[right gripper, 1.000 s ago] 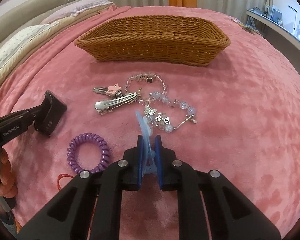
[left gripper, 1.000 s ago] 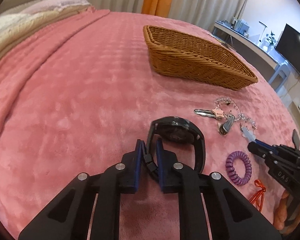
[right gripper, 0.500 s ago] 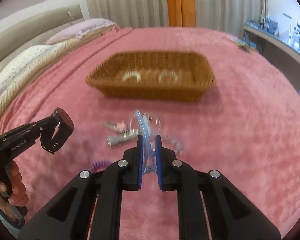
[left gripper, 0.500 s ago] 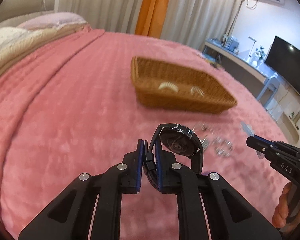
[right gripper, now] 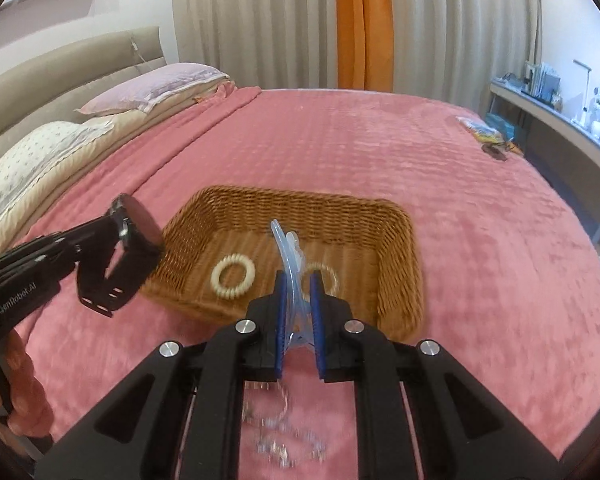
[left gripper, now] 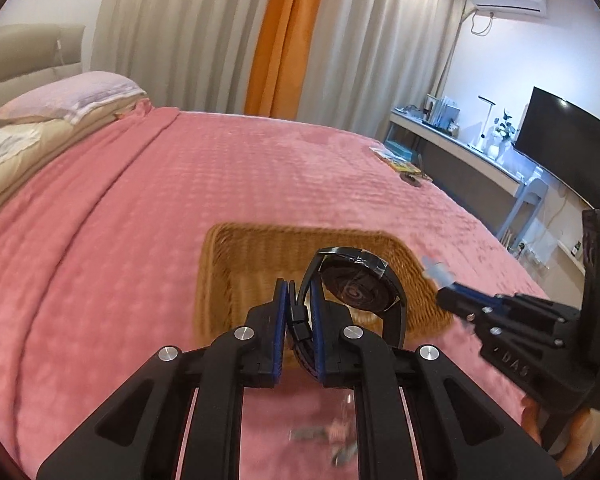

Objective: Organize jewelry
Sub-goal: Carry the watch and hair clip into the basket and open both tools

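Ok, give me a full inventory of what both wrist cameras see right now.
Wicker basket: one, brown, on the bed ahead of both grippers.
Coil hair ties: two, cream, inside the basket; the second is partly hidden.
Wristwatch: one, black, strap clamped in the left jaws.
Hair clip: one, translucent blue, clamped in the right jaws.
Beaded jewelry: blurred pile, clear and silver, on the blanket below the right gripper.
Blanket: one, pink, covering the bed.
Pillows: two, lilac and floral white, at the headboard.
Left gripper: black, blue pads.
Right gripper: black, blue pads.
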